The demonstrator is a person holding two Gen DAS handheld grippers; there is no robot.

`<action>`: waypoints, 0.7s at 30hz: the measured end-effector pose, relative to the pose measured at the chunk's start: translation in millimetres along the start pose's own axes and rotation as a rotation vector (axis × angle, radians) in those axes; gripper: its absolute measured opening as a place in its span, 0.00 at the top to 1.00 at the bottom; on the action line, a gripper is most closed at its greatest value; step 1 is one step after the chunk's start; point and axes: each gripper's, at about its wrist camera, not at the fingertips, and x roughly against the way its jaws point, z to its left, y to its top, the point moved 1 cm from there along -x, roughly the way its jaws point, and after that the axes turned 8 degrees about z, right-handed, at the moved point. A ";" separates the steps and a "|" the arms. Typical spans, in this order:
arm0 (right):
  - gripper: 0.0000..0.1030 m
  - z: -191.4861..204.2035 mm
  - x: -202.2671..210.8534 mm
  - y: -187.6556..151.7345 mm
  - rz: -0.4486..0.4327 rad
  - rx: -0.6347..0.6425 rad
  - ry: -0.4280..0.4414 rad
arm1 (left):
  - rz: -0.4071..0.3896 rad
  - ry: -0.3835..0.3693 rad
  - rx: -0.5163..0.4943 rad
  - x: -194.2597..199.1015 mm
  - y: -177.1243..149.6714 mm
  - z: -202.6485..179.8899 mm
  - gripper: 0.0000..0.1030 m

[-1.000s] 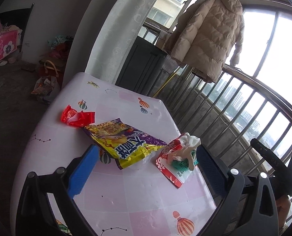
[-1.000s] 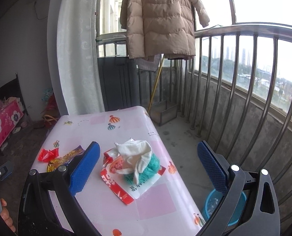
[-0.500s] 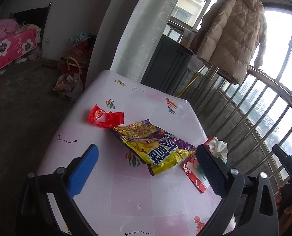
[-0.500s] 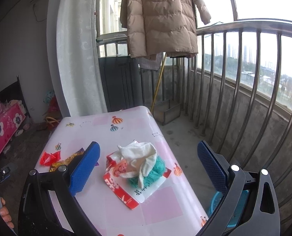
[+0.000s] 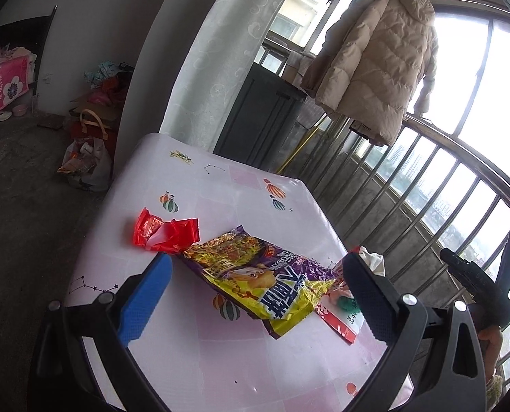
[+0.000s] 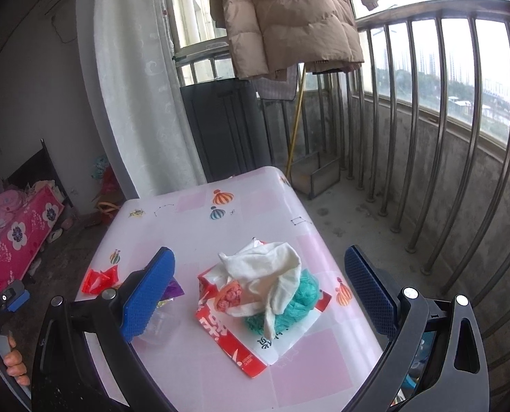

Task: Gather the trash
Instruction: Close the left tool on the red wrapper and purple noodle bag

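Observation:
On the pink patterned table [image 5: 200, 189] lie a crumpled red wrapper [image 5: 163, 235], a yellow and purple snack bag [image 5: 265, 279] and a red and white packet [image 6: 236, 336] topped with a white cloth [image 6: 272, 274] and a teal clump [image 6: 299, 304]. My left gripper [image 5: 255, 295] hovers open over the snack bag, nothing between its fingers. My right gripper [image 6: 258, 295] hovers open over the packet and cloth, not touching them. The red wrapper [image 6: 100, 278] also shows at the left of the right wrist view, and the packet's edge [image 5: 340, 326] peeks out beside the left gripper's right finger.
A metal railing [image 6: 461, 120] runs along the right. A beige coat [image 6: 289, 17] hangs above a dark cabinet [image 6: 227, 130]. Bags [image 5: 86, 161] sit on the floor left of the table. A blue basin [image 6: 416, 370] stands low right, behind my finger.
My left gripper has swung left, so the snack bag now sits between its fingers and the packet slides to the right edge. My right gripper has edged closer to the packet.

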 end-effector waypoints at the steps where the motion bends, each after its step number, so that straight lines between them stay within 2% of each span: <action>1: 0.08 -4.4 -7.4 2.9 0.015 -0.015 0.017 | 0.012 -0.001 0.002 -5.9 5.4 5.2 0.05; 9: 0.08 -48.6 -90.4 24.5 0.180 -0.164 0.176 | 0.090 0.016 0.126 -73.6 47.3 59.0 0.07; 15: 0.12 -76.7 -158.3 21.1 0.319 -0.273 0.266 | 0.229 0.093 0.245 -153.9 52.1 101.6 0.30; 18: 0.15 -82.4 -184.9 18.5 0.393 -0.302 0.306 | 0.232 0.168 0.258 -179.3 55.3 115.2 0.34; 21: 0.15 -79.0 -198.9 15.4 0.440 -0.288 0.358 | 0.261 0.197 0.243 -199.7 57.5 118.9 0.40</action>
